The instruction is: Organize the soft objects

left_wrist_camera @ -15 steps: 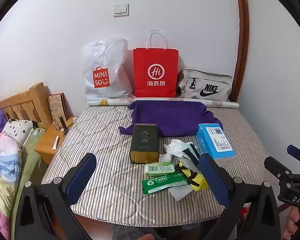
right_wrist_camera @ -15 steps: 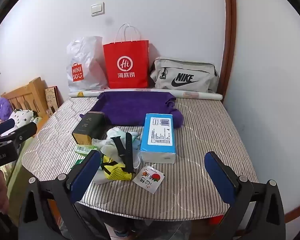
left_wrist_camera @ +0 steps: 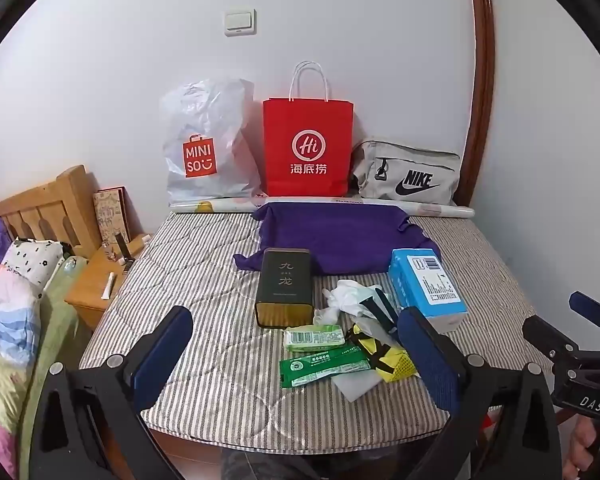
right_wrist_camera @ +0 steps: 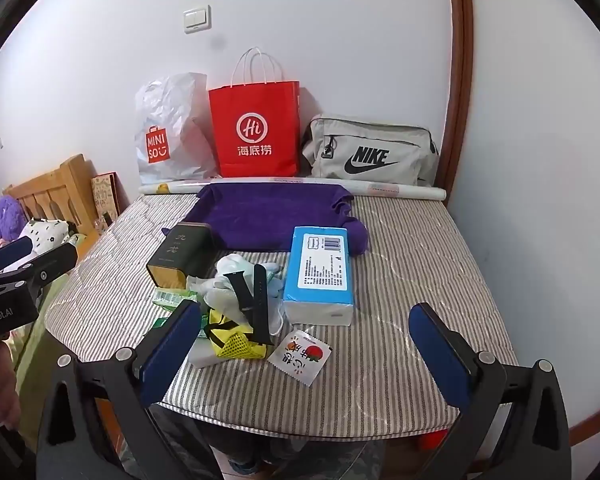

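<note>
A purple cloth (left_wrist_camera: 340, 240) lies spread flat toward the back of the striped mattress (left_wrist_camera: 204, 288), its near edge just behind a loose heap of small things. In that heap sit crumpled white plastic (left_wrist_camera: 348, 292), a black strap (right_wrist_camera: 256, 300) lying across it, and a yellow mesh pouch (right_wrist_camera: 236, 340) at the front. To the left of the heap a dark tin with gold characters (left_wrist_camera: 286, 286) lies on its side, and in front of it two green packets (left_wrist_camera: 320, 354) lie next to each other. To the right, a blue tissue pack (right_wrist_camera: 324, 268) touches the corner of the cloth; a small white sachet with a fruit print (right_wrist_camera: 302, 354) lies near the mattress's front edge.

The left tongs (left_wrist_camera: 296, 360) hover over the front of the mattress, spread wide and holding nothing (the green packets and pouch merely show between the fingers). The right tongs (right_wrist_camera: 304, 356) are equally wide apart and bare, above the sachet.

Against the wall stand a white Miniso bag (left_wrist_camera: 204, 148), a red paper bag (left_wrist_camera: 308, 148) and a grey Nike pouch (left_wrist_camera: 408, 176), with a paper roll (right_wrist_camera: 400, 191) lying in front of them. A wooden headboard (left_wrist_camera: 40, 208) and nightstand (left_wrist_camera: 96, 284) stand to the left.
</note>
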